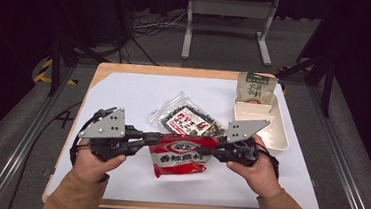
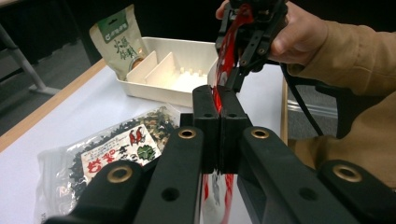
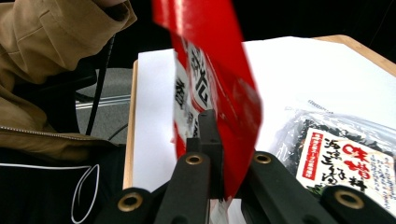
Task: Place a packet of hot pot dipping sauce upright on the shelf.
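The red snack bag [image 1: 181, 156] is held above the table [image 1: 117, 179], at about 6 o'clock of the white sheet, stretched between the two grippers. The left gripper [image 1: 147, 137] is pressed together on the bag's top left corner; in the left gripper view its jaws pinch the red foil [image 2: 217, 100] tightly. The right gripper [image 1: 216, 147] pinches the top right corner, and in the right gripper view the red bag [image 3: 210, 65] stands up between its closed jaws.

So the picking up seems done: both corners are gripped and the bag hangs between them. What is left, I judge, is to carry it to the white tray [image 1: 277, 137] at 2 o'clock, where a green pouch [image 1: 256, 87] already stands upright in the far compartment. The clear bag of dark seaweed [image 1: 188, 117] lies flat on the table at 12 o'clock of the red bag and is not yet touched, so it probably waits its turn.
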